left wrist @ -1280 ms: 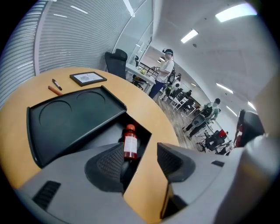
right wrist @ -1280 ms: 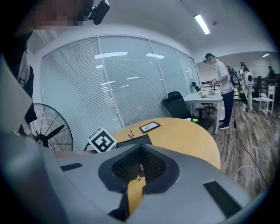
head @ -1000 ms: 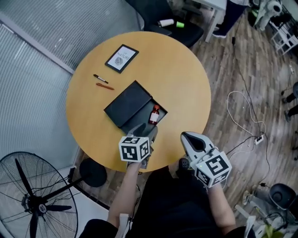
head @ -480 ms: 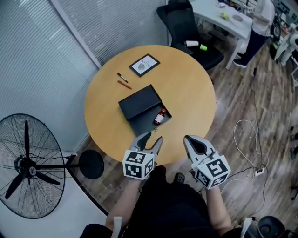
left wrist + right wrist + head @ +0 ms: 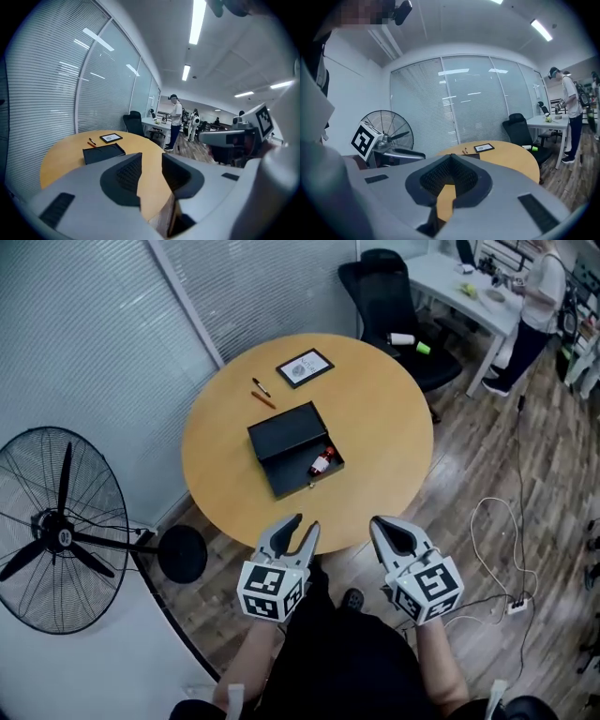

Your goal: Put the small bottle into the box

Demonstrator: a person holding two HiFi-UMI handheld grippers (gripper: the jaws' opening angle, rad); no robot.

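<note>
The small bottle (image 5: 322, 462), red-brown with a white label, lies on its side in the open black box (image 5: 302, 474) on the round wooden table (image 5: 384, 427). The box's lid (image 5: 285, 427) lies folded back beside it. Both grippers are held off the table's near edge, away from the box. My left gripper (image 5: 305, 523) has a gap between its jaws, which are closing with nothing between them; the box (image 5: 104, 152) shows far ahead of it. My right gripper (image 5: 378, 521) is shut and holds nothing.
A framed picture (image 5: 305, 367) and two pens (image 5: 262, 393) lie at the table's far side. A standing fan (image 5: 56, 531) is at the left, a black office chair (image 5: 398, 296) behind the table, cables (image 5: 497, 521) on the floor at right. A person (image 5: 539, 287) stands at a far desk.
Both grippers have drawn back from the table edge toward me, and the left jaws have narrowed. The bottle stays in the box.
</note>
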